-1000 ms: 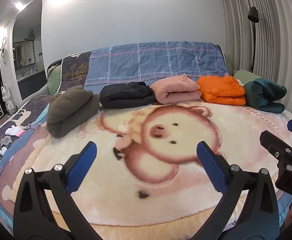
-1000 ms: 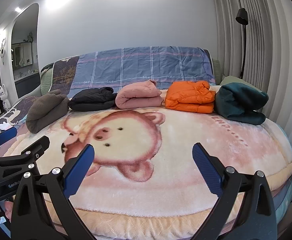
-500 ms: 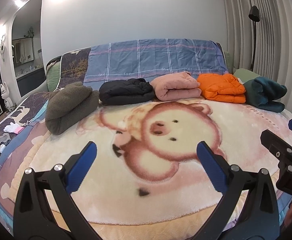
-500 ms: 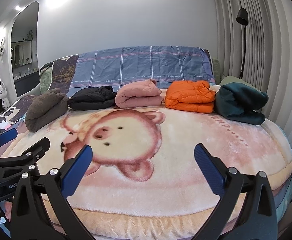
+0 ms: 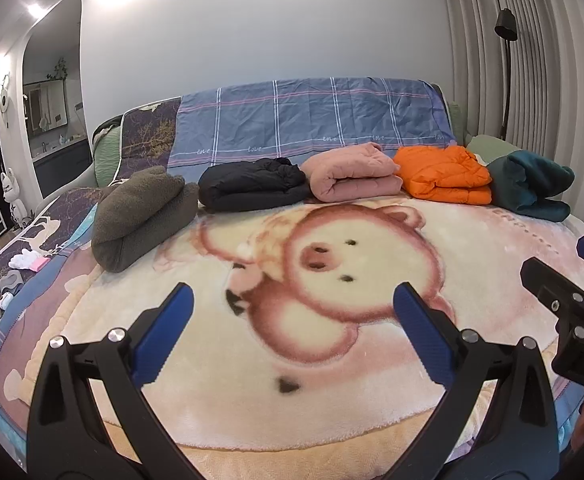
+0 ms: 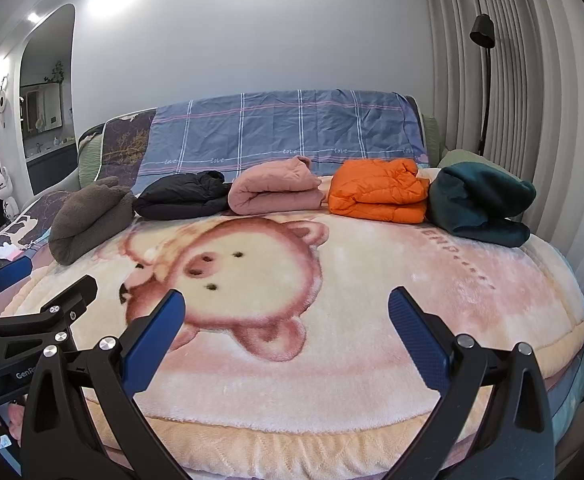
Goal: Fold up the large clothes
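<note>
Right now both your claws are spread wide and hold nothing: the left gripper hangs low in its frame over the pig blanket, and the right gripper does the same. All the clothes sit across the middle of the frame, near the far edge of the blanket: a grey fleece at the left, then a black jacket, a pink bundle, an orange jacket and a teal garment at the right. All five look already folded, so judge whether anything is left to fold. If one needs redoing, bring it to the open middle of the blanket, spread it flat, and pinch two matching corners before folding.
</note>
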### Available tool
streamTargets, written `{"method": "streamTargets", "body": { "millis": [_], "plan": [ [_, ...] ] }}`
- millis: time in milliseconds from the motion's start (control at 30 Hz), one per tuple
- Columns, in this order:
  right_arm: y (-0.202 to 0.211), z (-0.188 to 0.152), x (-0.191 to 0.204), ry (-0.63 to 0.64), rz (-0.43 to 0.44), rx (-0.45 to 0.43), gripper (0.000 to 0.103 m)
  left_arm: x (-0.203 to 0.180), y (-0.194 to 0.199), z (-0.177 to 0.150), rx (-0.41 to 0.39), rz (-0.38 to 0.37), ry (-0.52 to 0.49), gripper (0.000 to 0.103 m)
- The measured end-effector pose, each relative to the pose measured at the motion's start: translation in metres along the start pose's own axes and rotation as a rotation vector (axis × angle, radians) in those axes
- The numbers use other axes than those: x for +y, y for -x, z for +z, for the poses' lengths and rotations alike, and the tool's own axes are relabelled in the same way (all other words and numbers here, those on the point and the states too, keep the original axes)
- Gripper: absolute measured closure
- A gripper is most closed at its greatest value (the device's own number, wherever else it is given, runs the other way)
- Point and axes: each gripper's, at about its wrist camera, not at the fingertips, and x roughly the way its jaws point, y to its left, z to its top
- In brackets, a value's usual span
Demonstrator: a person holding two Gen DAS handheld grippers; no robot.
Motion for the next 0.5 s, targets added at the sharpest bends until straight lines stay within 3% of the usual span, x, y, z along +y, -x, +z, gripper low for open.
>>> {"method": "streamTargets", "body": {
  "millis": [500],
  "plan": [
    [-0.0006, -0.0009, -0.0002, -0.001, 0.0, 0.002, 0.001, 0.0017, -0.0023, -0.0034, 0.006, 0.003, -0.013, 0.002]
  ]
}}
